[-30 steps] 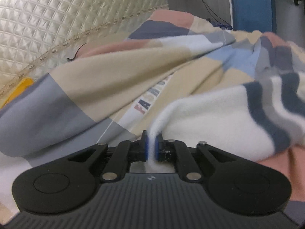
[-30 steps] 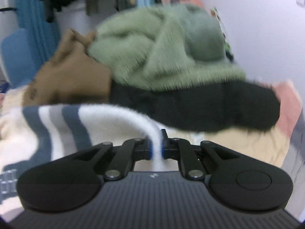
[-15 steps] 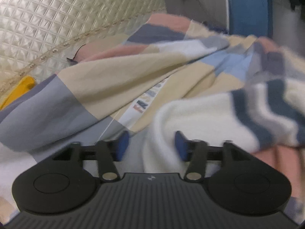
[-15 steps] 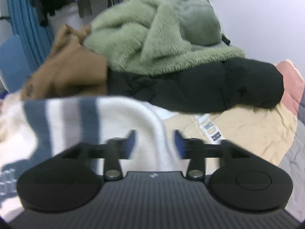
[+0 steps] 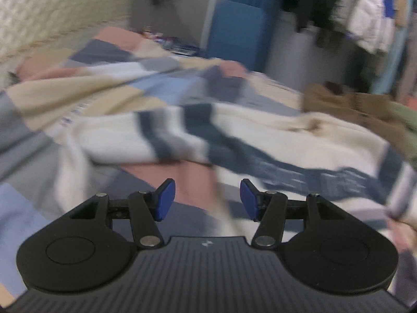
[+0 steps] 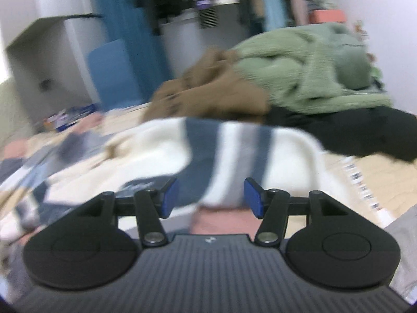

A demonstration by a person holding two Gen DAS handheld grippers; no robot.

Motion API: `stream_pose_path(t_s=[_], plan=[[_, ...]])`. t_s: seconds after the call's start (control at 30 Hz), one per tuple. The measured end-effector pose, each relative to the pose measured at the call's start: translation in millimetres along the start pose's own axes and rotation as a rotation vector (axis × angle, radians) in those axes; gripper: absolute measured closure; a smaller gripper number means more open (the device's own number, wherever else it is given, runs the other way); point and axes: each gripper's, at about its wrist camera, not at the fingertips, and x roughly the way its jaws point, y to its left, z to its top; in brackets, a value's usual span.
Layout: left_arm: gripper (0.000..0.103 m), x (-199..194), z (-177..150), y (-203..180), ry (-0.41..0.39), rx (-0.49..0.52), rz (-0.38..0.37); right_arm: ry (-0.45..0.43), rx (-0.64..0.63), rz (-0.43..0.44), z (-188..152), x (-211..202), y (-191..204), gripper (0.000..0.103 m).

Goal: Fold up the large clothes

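Note:
A large white fleece garment with navy and grey stripes (image 5: pixel 260 140) lies spread on the patchwork bedspread (image 5: pixel 104 94). It also shows in the right wrist view (image 6: pixel 234 151), folded over just ahead of the fingers. My left gripper (image 5: pixel 207 199) is open and empty, held above the bedspread at the garment's near edge. My right gripper (image 6: pixel 210 197) is open and empty, just short of the garment's fold. Both views are motion-blurred.
A pile of clothes lies behind the garment: green fleece (image 6: pixel 312 65), brown garment (image 6: pixel 208 88), black garment (image 6: pixel 365 130). A blue chair (image 5: pixel 237 31) and hanging clothes (image 5: pixel 365 7) stand beyond the bed. A quilted headboard (image 5: pixel 52 7) is at the left.
Both grippers opened and let go of the striped garment, which dropped onto the bed. Both have pulled back and lifted away from it, and the left view has swung right.

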Motion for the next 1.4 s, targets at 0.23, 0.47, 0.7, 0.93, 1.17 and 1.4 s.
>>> stream_pose_path(t_s=[0.23, 0.47, 0.7, 0.93, 1.17, 1.4], plan=[[0.042, -22, -34, -53, 0.052, -0.087, -0.195, 0.060, -0.048, 0.222, -42, -30, 63, 0.046], [0.042, 0, -89, -46, 0.163, -0.152, -0.232, 0.129, -0.123, 0.367, -103, -20, 102, 0.046], [0.043, 26, -107, -15, 0.188, -0.185, -0.188, 0.267, -0.150, 0.462, -134, 7, 115, 0.046], [0.043, 41, -102, -3, 0.168, -0.199, -0.140, 0.331, -0.191, 0.533, -149, 22, 129, 0.045], [0.043, 47, -102, 16, 0.140, -0.265, -0.054, 0.324, -0.334, 0.669, -164, 8, 167, 0.045], [0.043, 46, -103, 24, 0.140, -0.322, -0.040, 0.283, -0.574, 0.604, -193, 11, 201, 0.060]])
